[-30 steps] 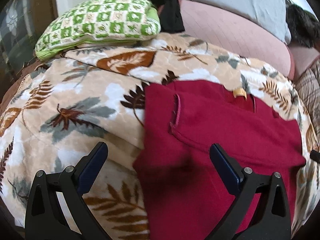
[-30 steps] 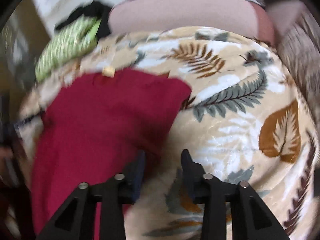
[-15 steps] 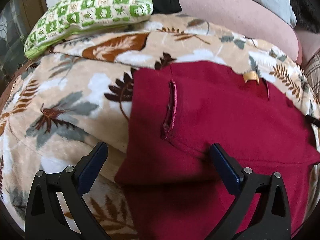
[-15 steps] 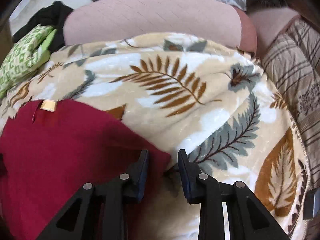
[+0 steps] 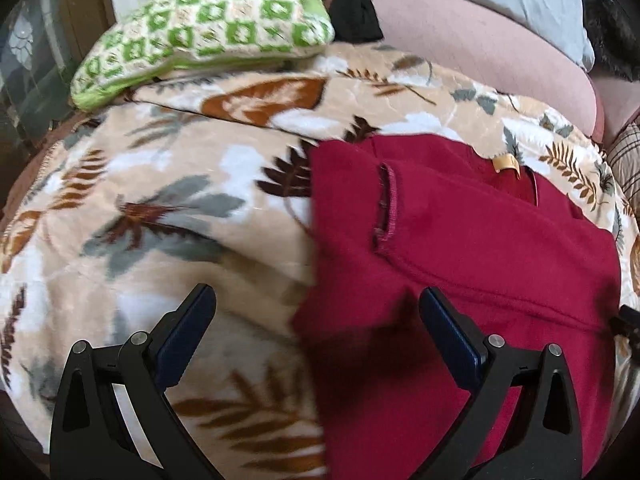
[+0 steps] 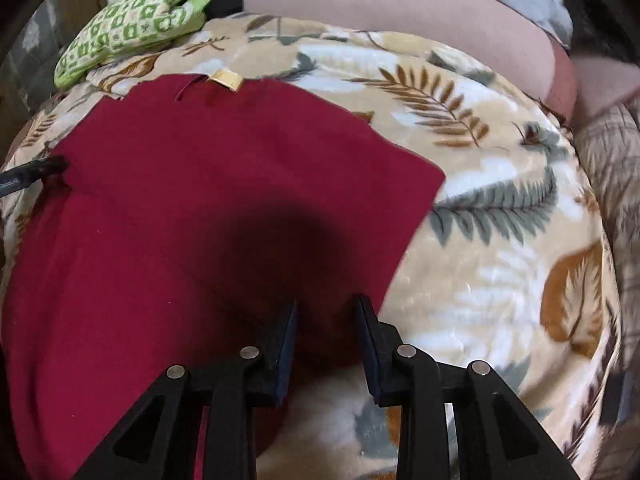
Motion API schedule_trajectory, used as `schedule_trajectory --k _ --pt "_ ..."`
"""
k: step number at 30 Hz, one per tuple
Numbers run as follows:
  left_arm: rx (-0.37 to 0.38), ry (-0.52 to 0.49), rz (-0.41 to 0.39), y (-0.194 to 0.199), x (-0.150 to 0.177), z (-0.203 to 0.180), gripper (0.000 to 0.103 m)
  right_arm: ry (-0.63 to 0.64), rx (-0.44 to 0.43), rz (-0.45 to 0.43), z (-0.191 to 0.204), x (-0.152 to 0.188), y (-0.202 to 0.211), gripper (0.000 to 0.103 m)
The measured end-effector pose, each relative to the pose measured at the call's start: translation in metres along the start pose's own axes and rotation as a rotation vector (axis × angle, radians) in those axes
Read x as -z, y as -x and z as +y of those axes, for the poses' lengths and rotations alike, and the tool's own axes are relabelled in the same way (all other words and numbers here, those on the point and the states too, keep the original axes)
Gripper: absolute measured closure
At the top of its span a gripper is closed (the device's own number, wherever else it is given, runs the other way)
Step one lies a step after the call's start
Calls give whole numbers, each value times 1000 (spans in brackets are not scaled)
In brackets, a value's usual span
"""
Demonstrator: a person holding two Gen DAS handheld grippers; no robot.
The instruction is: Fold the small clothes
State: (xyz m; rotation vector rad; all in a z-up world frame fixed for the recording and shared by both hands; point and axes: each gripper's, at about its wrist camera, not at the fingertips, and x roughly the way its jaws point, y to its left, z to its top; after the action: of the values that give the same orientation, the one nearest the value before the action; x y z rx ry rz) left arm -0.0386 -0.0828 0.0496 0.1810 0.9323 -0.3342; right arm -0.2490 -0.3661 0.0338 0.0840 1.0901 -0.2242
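A dark red garment (image 5: pixel 460 240) lies spread on a leaf-patterned blanket (image 5: pixel 180 200), with a yellow tag (image 5: pixel 506 164) at its far edge. My left gripper (image 5: pixel 316 294) is wide open just above the garment's left edge, one finger over blanket, the other over red cloth. In the right wrist view the garment (image 6: pixel 200 200) fills the left half, its tag (image 6: pixel 227 78) at the top. My right gripper (image 6: pixel 326 304) hovers over the garment's near right edge. A narrow gap stays between its jaws, red cloth shows in that gap, and the pads do not visibly press it.
A green checked pillow (image 5: pixel 208 28) and a black garment (image 5: pixel 356 4) lie at the back left. A pink bolster (image 5: pixel 480 52) runs along the back. Plaid fabric (image 6: pixel 612 168) borders the blanket (image 6: pixel 500 220) on the right. The left gripper's tip (image 6: pixel 32 172) shows at the left edge.
The right gripper's jaws narrowed, and it shifted from the garment's right corner to over the red cloth near its right edge. The left gripper stayed wide open at the left edge.
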Motion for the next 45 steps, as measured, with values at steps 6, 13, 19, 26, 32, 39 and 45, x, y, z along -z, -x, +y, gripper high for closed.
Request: schedule_trajectory --k 6,13,19,26,32,39,45 --pt "-20 82 -22 12 5 37 1 -77 -220 -138 16 -37 39 74" --pt "-22 117 -11 11 13 52 1 112 -451 -194 154 -93 1 66" --pt "-30 131 -15 10 17 67 1 268 -408 -160 238 -114 -40 66" --pt "-21 155 -4 6 21 74 1 202 -440 -127 234 -126 -60 88" --pt "-8 182 -17 12 21 74 1 165 -545 -125 232 -119 -36 92" --pt "-3 147 -7 19 23 59 1 180 -568 -72 241 -111 -54 91" --pt "64 127 31 26 35 47 1 79 -554 -66 188 -100 -17 90"
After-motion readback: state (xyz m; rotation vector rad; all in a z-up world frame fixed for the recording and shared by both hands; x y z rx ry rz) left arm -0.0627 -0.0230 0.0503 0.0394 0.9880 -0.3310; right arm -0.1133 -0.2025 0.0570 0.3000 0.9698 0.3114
